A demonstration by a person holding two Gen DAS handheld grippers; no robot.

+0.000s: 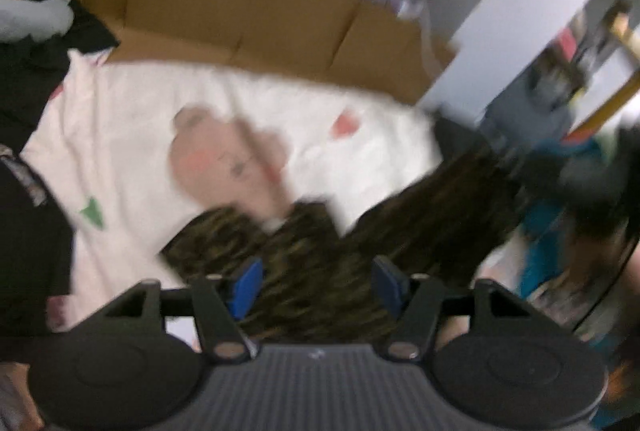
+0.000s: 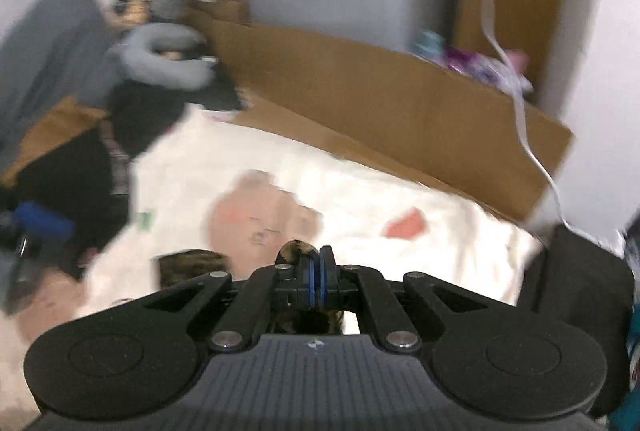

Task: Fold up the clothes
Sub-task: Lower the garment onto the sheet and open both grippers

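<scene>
Left jaws: the left gripper (image 1: 318, 285) has its jaws parted wide, and its blue pads (image 1: 248, 281) press on nothing.
Between the left jaws: the camouflage garment (image 1: 400, 227) lies in the gap and beyond it, loose from either pad as far as the blur lets one tell.
Right jaws: the right gripper (image 2: 316, 265) has its jaws pressed together, the blue pads (image 2: 317, 271) meeting on a small fold of the same dark, mottled cloth (image 2: 298, 249) that pokes up just past the tips.
Garment, left wrist view: a long dark band in brown and olive, running from near the left jaws up towards the right edge.
Garment, right wrist view: only the pinched bit at the tips and a patch (image 2: 192, 263) low on the left show; more dark cloth is visible beneath the fingers.
Underneath: a white sheet (image 1: 120, 135) with a pale pink bear face (image 1: 228, 159), a red shape (image 1: 346, 125) and a green shape (image 1: 93, 213) printed on it; the garment lies on top of it.
Behind the sheet: a brown cardboard wall (image 1: 248, 7) standing along its far edge.
Left of the sheet: dark clothing (image 2: 80, 167) and a grey neck pillow (image 2: 160, 59).
Picture quality: both views are smeared by motion, so fine edges are unclear.
</scene>
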